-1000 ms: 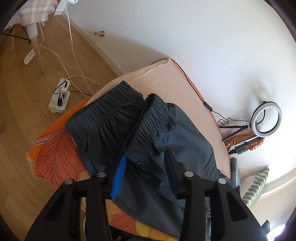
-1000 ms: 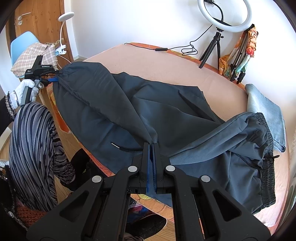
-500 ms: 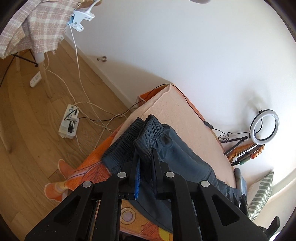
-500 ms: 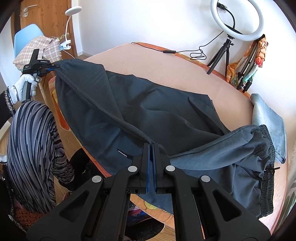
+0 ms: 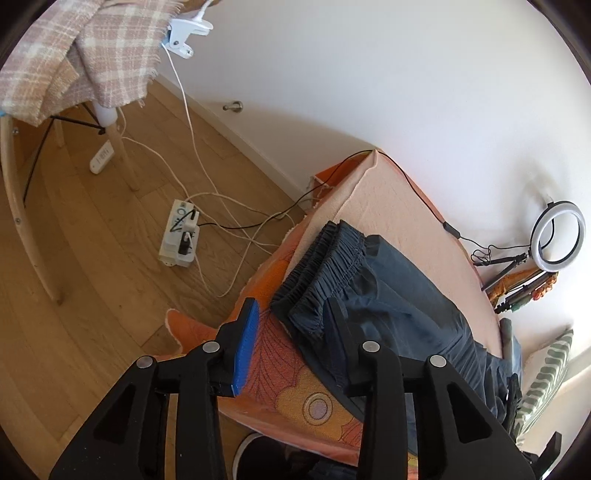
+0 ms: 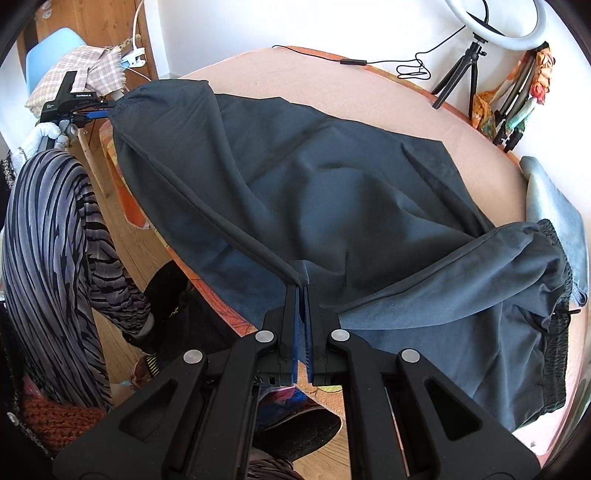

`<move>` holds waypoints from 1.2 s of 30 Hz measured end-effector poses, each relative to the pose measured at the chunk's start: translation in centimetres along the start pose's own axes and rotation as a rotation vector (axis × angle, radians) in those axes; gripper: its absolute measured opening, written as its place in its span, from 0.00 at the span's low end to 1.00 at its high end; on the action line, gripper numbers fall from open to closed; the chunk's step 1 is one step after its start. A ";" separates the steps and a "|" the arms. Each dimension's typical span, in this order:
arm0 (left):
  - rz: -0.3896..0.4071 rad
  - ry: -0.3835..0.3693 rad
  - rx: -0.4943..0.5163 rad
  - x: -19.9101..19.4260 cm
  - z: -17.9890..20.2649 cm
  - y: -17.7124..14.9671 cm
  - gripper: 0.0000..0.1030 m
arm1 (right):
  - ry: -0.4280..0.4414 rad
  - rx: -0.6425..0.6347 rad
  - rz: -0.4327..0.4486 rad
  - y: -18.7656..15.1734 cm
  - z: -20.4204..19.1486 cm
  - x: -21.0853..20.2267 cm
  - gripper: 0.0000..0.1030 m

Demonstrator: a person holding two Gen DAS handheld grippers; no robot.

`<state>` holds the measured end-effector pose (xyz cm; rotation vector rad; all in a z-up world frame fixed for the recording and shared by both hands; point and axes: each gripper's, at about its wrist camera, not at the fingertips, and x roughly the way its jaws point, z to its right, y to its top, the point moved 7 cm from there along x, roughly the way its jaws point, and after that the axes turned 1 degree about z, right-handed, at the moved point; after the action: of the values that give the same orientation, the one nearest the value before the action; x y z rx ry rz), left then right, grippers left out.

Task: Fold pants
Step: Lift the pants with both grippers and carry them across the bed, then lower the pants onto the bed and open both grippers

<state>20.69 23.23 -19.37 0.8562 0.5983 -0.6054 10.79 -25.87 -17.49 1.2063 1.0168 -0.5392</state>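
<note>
Dark navy pants (image 6: 314,192) lie across a peach-covered table (image 6: 295,70), legs doubled over. Their gathered cuffs (image 5: 325,258) rest at the table's left end in the left wrist view. My left gripper (image 5: 291,314) is open, its jaws apart just in front of the cuffs, holding nothing. It also shows at far left in the right wrist view (image 6: 92,107). My right gripper (image 6: 302,286) is shut on a fold of the pants at the table's near edge. The elastic waistband (image 6: 554,332) lies at the right.
A ring light on a tripod (image 6: 480,33) stands at the table's back with its cable. A folded light-blue cloth (image 6: 554,206) lies at the right. A chair with a plaid cloth (image 5: 74,55) and a power strip (image 5: 179,240) are on the wooden floor at left.
My left gripper opened and let go of the cuffs, which now lie on the table, and drew back from them. My right gripper stays shut on the fold.
</note>
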 end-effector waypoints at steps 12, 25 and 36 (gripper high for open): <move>0.021 -0.213 0.381 -5.2 18.4 4.1 0.35 | 0.065 0.351 0.180 -1.3 5.8 -3.7 0.49; -0.253 -0.483 0.630 -1.0 40.1 -1.6 0.53 | -0.188 0.725 0.256 -7.4 18.3 -8.0 0.65; -0.515 -0.629 0.724 5.0 52.4 -14.6 0.56 | -0.429 1.013 0.242 -15.4 29.6 -11.0 0.67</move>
<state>26.21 -28.56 -3.01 1.1072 -0.0121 -1.5482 3.50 -60.18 -15.25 1.9427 0.1714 -1.1250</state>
